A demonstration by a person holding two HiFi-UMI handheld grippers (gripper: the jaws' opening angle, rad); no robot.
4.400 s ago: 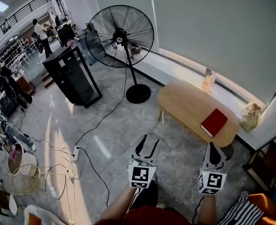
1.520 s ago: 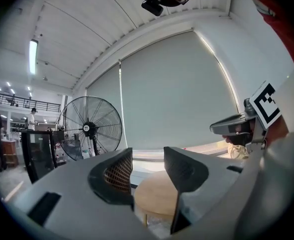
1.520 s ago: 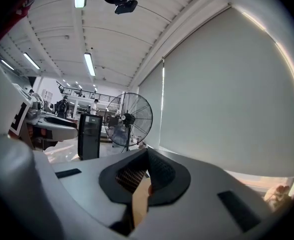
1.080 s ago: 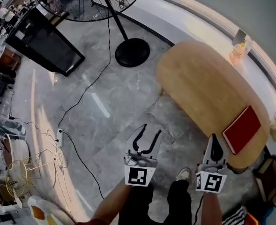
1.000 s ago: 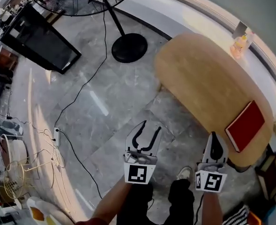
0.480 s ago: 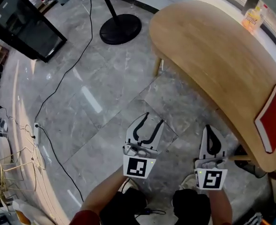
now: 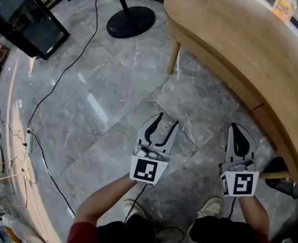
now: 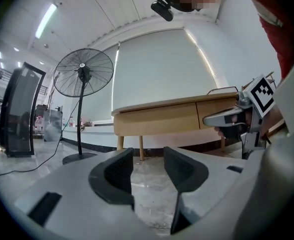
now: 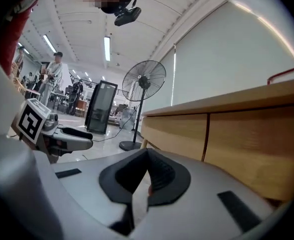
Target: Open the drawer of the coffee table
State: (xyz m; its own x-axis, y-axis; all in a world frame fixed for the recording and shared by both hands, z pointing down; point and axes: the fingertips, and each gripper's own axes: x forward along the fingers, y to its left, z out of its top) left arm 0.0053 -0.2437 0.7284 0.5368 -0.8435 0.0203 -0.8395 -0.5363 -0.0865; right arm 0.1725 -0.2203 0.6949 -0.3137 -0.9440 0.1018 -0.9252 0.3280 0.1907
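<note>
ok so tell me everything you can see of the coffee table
The coffee table is light wood, with a long rounded top on slim pale legs, and stands on the grey stone floor. A vertical seam splits its apron into flush drawer fronts, which look shut, with no handles showing. Nothing grips it: the left gripper, open, and the right gripper, shut, are both short of it.

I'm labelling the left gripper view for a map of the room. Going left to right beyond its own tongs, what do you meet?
In order: black cabinet → standing fan → coffee table → right tongs, which reach in front of the table's right end.
</note>
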